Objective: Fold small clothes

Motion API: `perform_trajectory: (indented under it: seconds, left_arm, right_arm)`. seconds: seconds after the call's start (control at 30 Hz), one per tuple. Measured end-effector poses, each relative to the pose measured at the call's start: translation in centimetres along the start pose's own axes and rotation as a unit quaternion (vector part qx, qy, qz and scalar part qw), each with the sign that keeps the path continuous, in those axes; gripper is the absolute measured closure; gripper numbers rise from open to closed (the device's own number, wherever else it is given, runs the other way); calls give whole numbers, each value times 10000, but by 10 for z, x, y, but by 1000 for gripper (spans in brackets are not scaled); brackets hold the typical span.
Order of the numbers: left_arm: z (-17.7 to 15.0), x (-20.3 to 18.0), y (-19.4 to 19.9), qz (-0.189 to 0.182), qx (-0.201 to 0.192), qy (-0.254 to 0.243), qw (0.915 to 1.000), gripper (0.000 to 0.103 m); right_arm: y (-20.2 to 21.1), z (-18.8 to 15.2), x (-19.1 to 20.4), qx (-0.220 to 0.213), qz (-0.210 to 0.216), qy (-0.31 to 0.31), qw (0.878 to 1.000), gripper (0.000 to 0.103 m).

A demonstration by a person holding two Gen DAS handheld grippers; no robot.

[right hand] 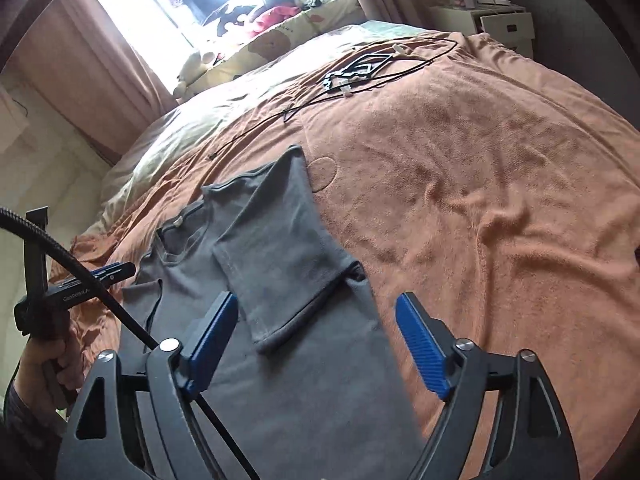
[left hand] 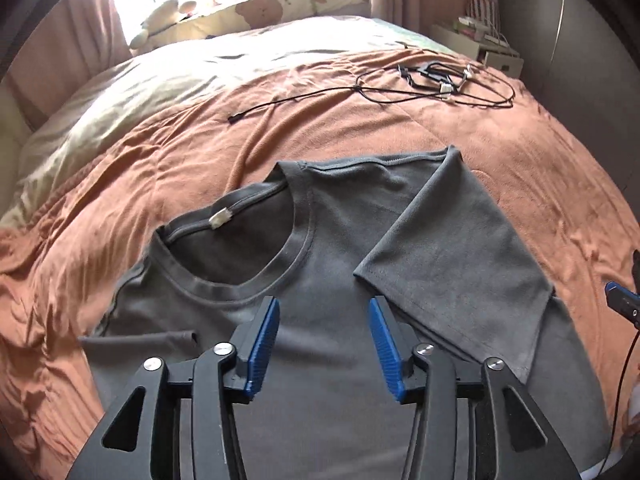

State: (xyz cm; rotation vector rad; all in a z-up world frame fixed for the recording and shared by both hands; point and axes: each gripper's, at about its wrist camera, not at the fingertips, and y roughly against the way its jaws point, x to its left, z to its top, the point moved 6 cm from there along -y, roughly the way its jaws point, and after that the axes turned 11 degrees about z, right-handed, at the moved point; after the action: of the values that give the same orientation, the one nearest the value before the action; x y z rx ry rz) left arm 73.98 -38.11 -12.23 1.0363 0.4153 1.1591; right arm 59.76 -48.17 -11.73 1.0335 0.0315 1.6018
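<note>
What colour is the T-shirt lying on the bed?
Dark grey, plain, no print. The T-shirt shows best in the left wrist view.

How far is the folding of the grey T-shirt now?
Done: one sleeve of the T-shirt lies folded over the chest. In hand: nothing; left hand-held gripper and right hand-held gripper are open above it. Left: the other sleeve and the body folds.
</note>
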Motion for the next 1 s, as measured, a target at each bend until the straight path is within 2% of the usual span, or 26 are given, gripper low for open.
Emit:
perform_trajectory:
  seconds: [0.1, 0.13, 0.17, 0.2, 0.23, 0.27, 0.43, 0.6, 0.73, 0.83, 1.0]
  left_arm:
    - [-24, 17, 33, -129, -4, 317, 9994, 47]
    - [-30, 23, 45, -141, -26, 436, 9989, 42]
    - [-38, 32, 60, -147, -82, 598, 9981, 28]
    - [-44, 37, 72, -156, -138, 727, 9971, 19]
    - [-50, 44, 87, -192, -207, 855, 9959, 3]
    - [-58, 52, 103, -269, -317, 992, 9942, 0]
    - [-90, 82, 155, -309, -475, 1339, 9894, 0]
    - [-126, 104, 196, -253, -663, 1425, 9873, 0]
    - [-158, 116, 224, -227, -812, 1498, 9851, 0]
    - [-184, 125, 243, -281, -962, 1668, 9809, 0]
    - [-230, 135, 266, -296, -1118, 1877, 9754, 0]
  right_arm:
    - [29, -12, 20, 112, -131, 220, 9996, 16]
    - [41, -14, 28, 125, -220, 293, 9992, 14]
    - [51, -15, 37, 95, -281, 377, 9988, 14]
    - [62, -17, 46, 49, -330, 458, 9984, 11]
    - [72, -20, 55, 29, -390, 549, 9977, 8]
    - [81, -23, 62, 17, -477, 625, 9969, 7]
    - [126, -40, 95, -57, -682, 890, 9937, 3]
    - [171, -60, 127, -138, -745, 1198, 9899, 2]
    - [203, -74, 136, -241, -787, 1291, 9882, 2]
    - [220, -87, 142, -262, -933, 1504, 9839, 2]
    - [246, -111, 146, -287, -1068, 1517, 9822, 2]
